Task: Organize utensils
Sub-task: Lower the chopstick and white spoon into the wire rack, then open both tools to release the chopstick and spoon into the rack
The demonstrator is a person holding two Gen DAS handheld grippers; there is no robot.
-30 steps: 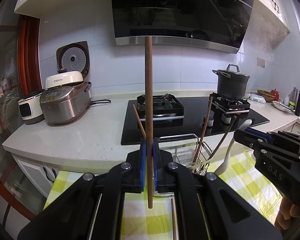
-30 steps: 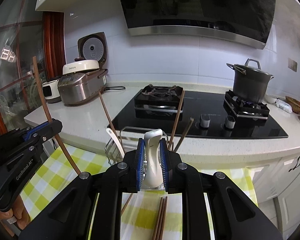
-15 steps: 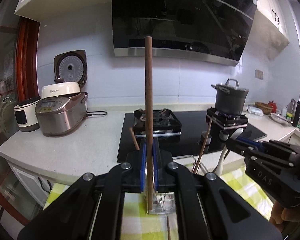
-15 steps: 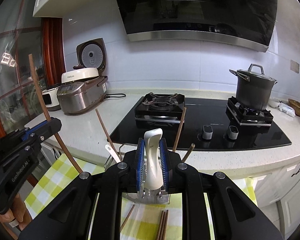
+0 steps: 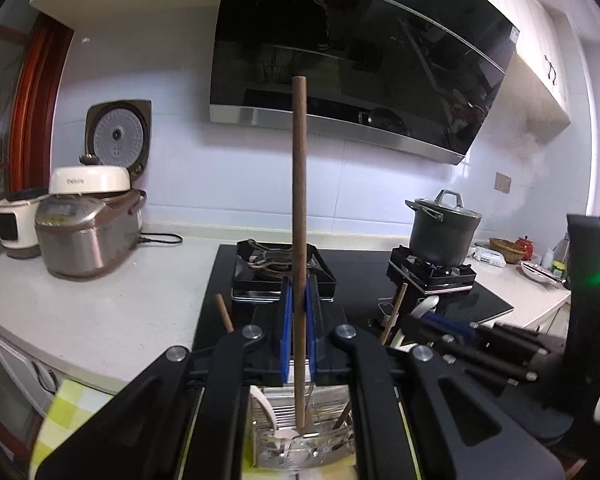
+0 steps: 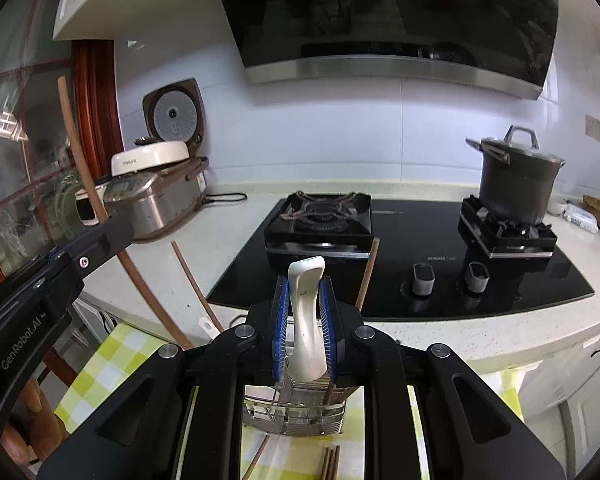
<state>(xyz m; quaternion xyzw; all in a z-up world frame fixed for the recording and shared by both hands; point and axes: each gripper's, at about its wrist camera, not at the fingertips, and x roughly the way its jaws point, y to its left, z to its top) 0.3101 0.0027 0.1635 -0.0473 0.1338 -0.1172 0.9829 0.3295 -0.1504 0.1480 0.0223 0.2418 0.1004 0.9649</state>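
Observation:
My left gripper (image 5: 299,320) is shut on a brown wooden chopstick (image 5: 299,208) held upright, its lower tip over the wire utensil rack (image 5: 300,440). My right gripper (image 6: 303,320) is shut on a white spoon (image 6: 306,312), handle end up, directly above the same rack (image 6: 296,412). The rack holds other chopsticks (image 6: 366,272) and a white spoon (image 5: 266,404). The left gripper with its chopstick shows at the left of the right wrist view (image 6: 76,256); the right gripper shows at the right of the left wrist view (image 5: 460,336).
The rack stands on a yellow checked cloth (image 6: 100,364). Loose chopsticks (image 6: 330,464) lie on the cloth in front of it. Behind are a white counter (image 5: 100,312), a black gas hob (image 6: 400,252), a dark pot (image 6: 516,176) and rice cookers (image 5: 84,232).
Both grippers have risen and moved in over the rack, which now sits directly under each. The chopstick's tip has come down into the rack's mouth.

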